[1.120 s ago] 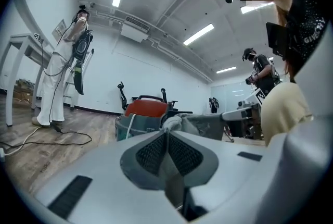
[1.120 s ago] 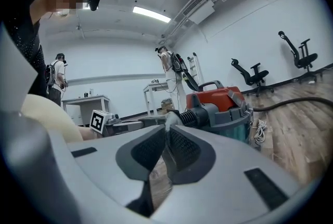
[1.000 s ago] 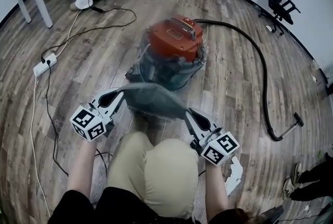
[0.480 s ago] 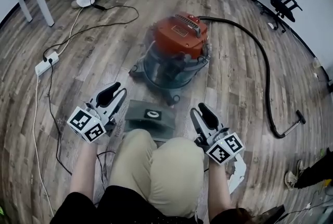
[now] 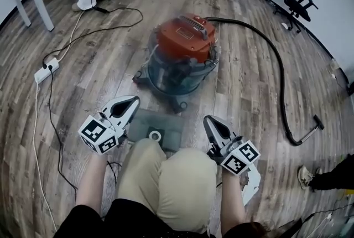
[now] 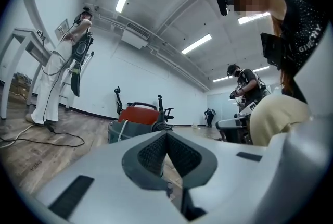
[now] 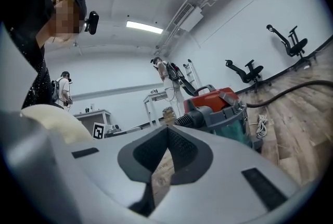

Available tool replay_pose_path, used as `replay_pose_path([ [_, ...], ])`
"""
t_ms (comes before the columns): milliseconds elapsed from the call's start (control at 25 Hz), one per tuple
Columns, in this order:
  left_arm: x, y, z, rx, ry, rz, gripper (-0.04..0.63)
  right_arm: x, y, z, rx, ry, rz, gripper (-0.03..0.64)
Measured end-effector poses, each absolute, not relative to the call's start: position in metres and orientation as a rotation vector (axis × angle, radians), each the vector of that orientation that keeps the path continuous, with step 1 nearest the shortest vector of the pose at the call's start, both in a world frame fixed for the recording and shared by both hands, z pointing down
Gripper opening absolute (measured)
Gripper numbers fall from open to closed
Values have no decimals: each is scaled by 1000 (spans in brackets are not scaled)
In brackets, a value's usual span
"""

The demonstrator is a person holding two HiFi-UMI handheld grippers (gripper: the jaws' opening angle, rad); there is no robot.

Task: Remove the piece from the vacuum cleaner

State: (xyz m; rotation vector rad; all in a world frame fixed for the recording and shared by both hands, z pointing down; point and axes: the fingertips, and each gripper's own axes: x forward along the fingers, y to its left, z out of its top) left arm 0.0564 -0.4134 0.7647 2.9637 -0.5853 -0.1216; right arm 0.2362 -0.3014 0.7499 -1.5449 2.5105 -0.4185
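The piece (image 5: 156, 126), a flat grey panel with a small white ring on its top face, lay on the wooden floor (image 5: 105, 54) at the lower centre of the head view. It sat just below the vacuum cleaner (image 5: 182, 51) and appeared clear of the cleaner's base. My knee (image 5: 166, 176) covered its near edge. Its long axis ran left to right across the frame, so one short end faced each of my grippers.

My left gripper (image 5: 131, 101) sat just beside the panel's left end, its tip aimed toward the upper right of the frame. My right gripper (image 5: 210, 120) stood a little farther off the right end, so the left was the nearer one. In both gripper views the ribbed pads met with nothing between them: both grippers were closed and empty.

I judged the removal all but done, since the piece lay free on the floor. Any further pick-up would have meant opening a gripper and coming in along the long axis from one end.

Beyond the cleaner, its black hose (image 5: 281, 71) curved down the right side of the frame. A white power strip (image 5: 46, 70) lay at the left.
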Motion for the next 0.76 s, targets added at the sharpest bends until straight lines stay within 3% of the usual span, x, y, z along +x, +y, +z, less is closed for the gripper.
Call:
replay_pose_path([
  [760, 61, -403, 789, 2925, -534, -41, 9, 227, -302, 754, -1533, 2569, -369, 11],
])
